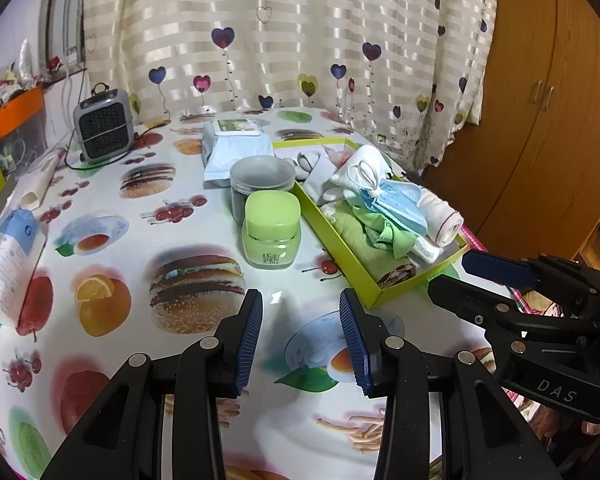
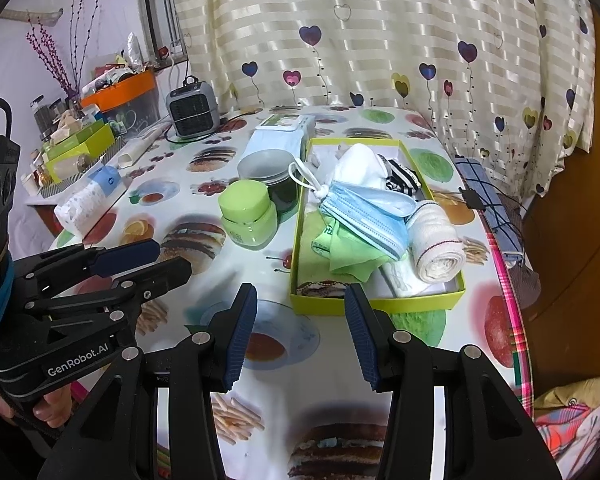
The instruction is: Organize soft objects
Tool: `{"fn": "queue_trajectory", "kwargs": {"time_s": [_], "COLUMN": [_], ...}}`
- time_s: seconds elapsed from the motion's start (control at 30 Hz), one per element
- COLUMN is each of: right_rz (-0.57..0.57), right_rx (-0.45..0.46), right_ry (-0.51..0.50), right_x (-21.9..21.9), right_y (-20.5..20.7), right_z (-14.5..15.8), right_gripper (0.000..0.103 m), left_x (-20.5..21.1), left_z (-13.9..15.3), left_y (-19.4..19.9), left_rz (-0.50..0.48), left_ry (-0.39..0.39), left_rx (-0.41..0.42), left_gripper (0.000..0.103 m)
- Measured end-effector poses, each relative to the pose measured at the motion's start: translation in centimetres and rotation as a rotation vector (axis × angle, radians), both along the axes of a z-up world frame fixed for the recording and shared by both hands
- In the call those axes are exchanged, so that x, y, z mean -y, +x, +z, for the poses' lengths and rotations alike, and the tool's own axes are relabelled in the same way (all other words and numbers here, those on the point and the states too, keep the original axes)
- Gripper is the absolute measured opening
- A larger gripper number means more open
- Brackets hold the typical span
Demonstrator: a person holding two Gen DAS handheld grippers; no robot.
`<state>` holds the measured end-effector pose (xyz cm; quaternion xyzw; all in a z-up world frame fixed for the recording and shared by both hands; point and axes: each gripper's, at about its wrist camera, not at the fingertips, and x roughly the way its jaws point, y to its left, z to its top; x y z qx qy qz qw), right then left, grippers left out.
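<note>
Because the soft things already sit heaped above the rim of the yellow-green box (image 2: 380, 304), the likeliest trouble from here is a spill: the rolled white towel (image 2: 436, 248) lies at the near right corner, and a nudge from a finger reaching in could, I judge, roll it over the low wall and off the bench (image 2: 260, 400) edge close beside it. The blue face masks (image 2: 364, 216) are draped loosely over the green cloth (image 2: 348, 256), with a white bundle (image 2: 360, 168) beyond them, so a pinch aimed at one layer might drag another out by its ear loops. The light green jar (image 2: 248, 212) and the grey-lidded jar (image 2: 268, 168), just left of the box, could be knocked by a sideways sweep. The left hand-held gripper (image 1: 300, 336) hangs over bare bench with its jaws apart, holding and touching nothing; the box lies ahead and to its right. The right hand-held gripper (image 2: 300, 332) likewise stands apart and empty, the box's near wall directly ahead of its fingertips.
</note>
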<state>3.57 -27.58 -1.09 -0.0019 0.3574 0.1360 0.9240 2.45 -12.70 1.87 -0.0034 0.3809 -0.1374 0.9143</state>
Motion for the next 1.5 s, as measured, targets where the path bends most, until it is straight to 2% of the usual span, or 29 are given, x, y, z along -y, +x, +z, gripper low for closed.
{"fn": "queue_trajectory", "kwargs": {"time_s": [1.5], "right_rz": [-0.002], "right_rx": [-0.039], "right_ry": [0.010], "right_x": [1.2], "right_y": [1.8], "right_z": [-1.5], "right_gripper": [0.047], "left_x": [1.5], "left_z": [-2.1], "left_y": [1.0], "left_rz": [-0.007], "left_ry": [0.042], "left_rx": [-0.038], "left_gripper": [0.039]}}
